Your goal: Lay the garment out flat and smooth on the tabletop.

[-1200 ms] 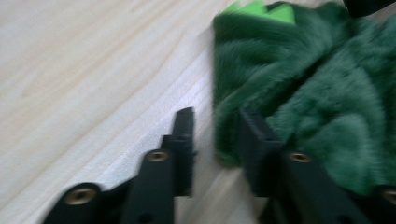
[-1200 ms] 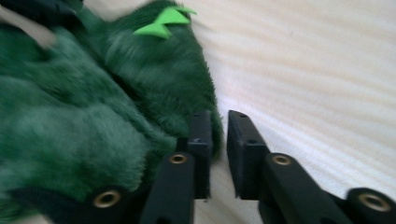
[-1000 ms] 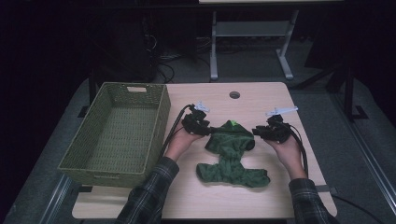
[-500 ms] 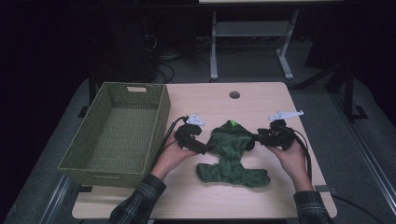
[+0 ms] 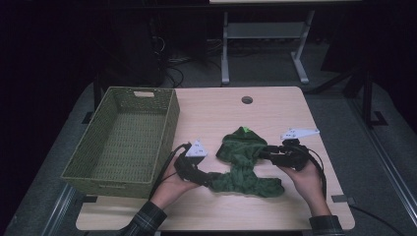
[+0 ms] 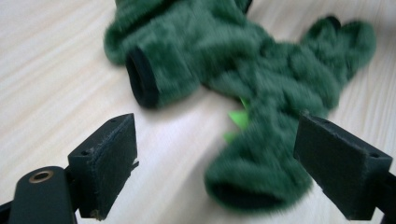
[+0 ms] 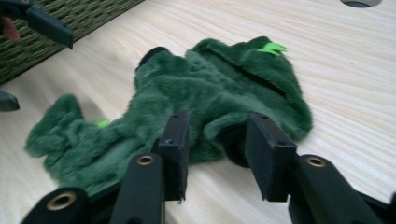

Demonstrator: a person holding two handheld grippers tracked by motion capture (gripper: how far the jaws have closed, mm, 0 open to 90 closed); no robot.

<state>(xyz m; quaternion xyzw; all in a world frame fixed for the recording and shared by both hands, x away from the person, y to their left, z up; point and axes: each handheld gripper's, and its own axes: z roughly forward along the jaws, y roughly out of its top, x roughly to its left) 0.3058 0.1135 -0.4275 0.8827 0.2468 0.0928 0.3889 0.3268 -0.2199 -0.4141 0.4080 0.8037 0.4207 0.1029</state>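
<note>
Green fuzzy garment (image 5: pixel 246 164) is lain lengthwise near-far, hood far; right gripper (image 7: pixel 217 140) fingers clamped on its sleeve, left gripper (image 6: pixel 215 158) fingers spread wide, just opened, straddling a leg cuff untouched.

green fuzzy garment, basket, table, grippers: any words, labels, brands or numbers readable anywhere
None can be read.
The green fuzzy garment shows bright green tabs but no lettering.
The woven basket and the table bear no marks.
The left gripper and right gripper show plain black jaws.
</note>
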